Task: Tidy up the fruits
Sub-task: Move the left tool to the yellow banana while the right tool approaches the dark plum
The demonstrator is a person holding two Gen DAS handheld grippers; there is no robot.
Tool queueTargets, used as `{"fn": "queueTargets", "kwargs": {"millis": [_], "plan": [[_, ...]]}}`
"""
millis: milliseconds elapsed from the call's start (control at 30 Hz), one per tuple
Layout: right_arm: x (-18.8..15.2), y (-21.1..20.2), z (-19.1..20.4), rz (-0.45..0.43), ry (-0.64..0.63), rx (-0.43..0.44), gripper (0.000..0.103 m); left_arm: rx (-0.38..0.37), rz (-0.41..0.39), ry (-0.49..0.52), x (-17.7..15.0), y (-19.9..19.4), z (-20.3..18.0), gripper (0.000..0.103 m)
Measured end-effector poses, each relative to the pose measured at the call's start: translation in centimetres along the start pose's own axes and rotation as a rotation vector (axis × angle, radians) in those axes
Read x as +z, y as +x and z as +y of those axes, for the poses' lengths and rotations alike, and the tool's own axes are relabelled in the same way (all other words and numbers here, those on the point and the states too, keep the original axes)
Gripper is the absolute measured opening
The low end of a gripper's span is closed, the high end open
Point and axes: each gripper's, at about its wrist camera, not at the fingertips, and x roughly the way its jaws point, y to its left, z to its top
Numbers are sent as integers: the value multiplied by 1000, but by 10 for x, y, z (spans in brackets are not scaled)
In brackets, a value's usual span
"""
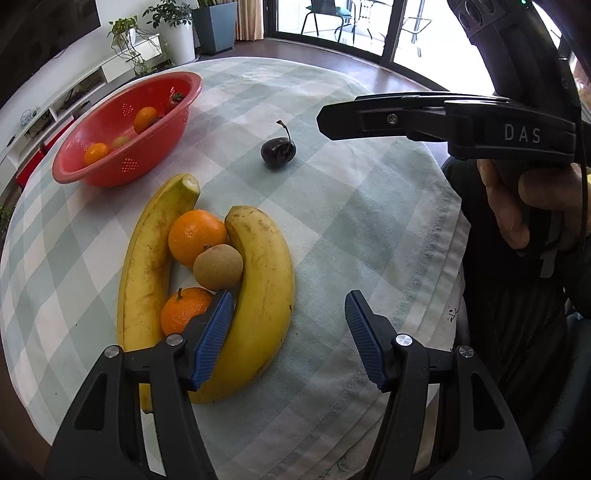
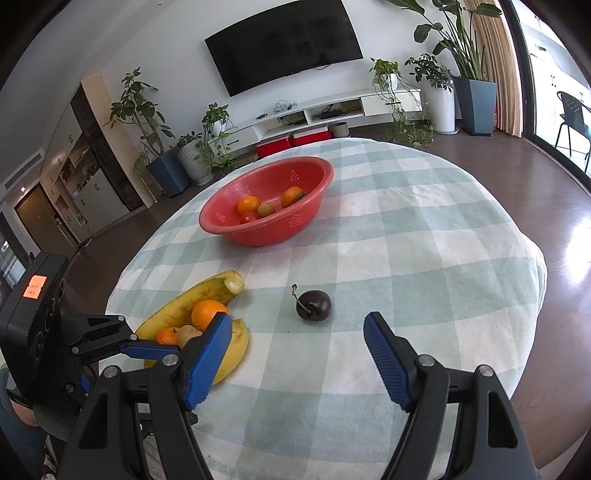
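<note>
On the checked counter lie two bananas, two tangerines, one brown kiwi-like fruit and one dark cherry at twelve o'clock. Inside the red colander, perhaps four small fruits. Left tongs point steeply down, spread, straddling the right banana; right tongs hover spread, empty.

Two close downward wrist views (shared tablecloth)

White wall with dark TV; low white console beneath. Potted plants along it. Dark wood floor. Glass doors, daylight, possibly patio chairs beyond.
</note>
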Motion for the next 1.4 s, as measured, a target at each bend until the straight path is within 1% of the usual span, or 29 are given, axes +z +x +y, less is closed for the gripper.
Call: {"fn": "queueTargets", "kwargs": {"millis": [100, 167, 233, 300, 333, 567, 700, 867, 933, 967, 1000, 1067, 1133, 1200, 1400], "plan": [[0, 0, 0, -1, 1, 4, 77, 2, 50, 25, 5, 8, -1, 60], [0, -1, -1, -5, 6, 8, 77, 7, 76, 36, 8, 9, 2, 54], [0, -1, -2, -7, 14, 14, 77, 9, 96, 25, 10, 9, 7, 43], [1, -2, -1, -9, 17, 18, 77, 17, 120, 17, 12, 9, 10, 38], [1, -2, -1, -9, 16, 17, 77, 24, 135, 19, 13, 10, 11, 37], [1, -2, -2, -9, 16, 18, 77, 89, 233, 39, 25, 25, 2, 38], [1, -2, -2, -9, 16, 19, 77, 122, 268, 85, 31, 34, -5, 38], [1, -3, 1, -5, 9, 19, 77, 104, 309, 94, 39, 40, -3, 38], [1, -4, 1, -5, 11, 19, 75, 124, 324, 119, 43, 43, -6, 38], [0, -4, 0, -6, 21, 21, 73, 137, 324, 139, 44, 44, -9, 38], [0, -5, -2, -4, 30, 25, 73, 148, 317, 165, 43, 44, -13, 34], [1, -7, -4, -13, 41, 27, 73, 157, 294, 177, 41, 41, -18, 32], [2, -9, -7, -21, 57, 31, 73, 147, 263, 157, 38, 39, -16, 32], [2, -8, -9, -17, 66, 30, 73, 119, 242, 121, 34, 34, -10, 32], [3, -6, -9, -13, 54, 18, 73, 75, 186, 61, 26, 23, -7, 32]]}}
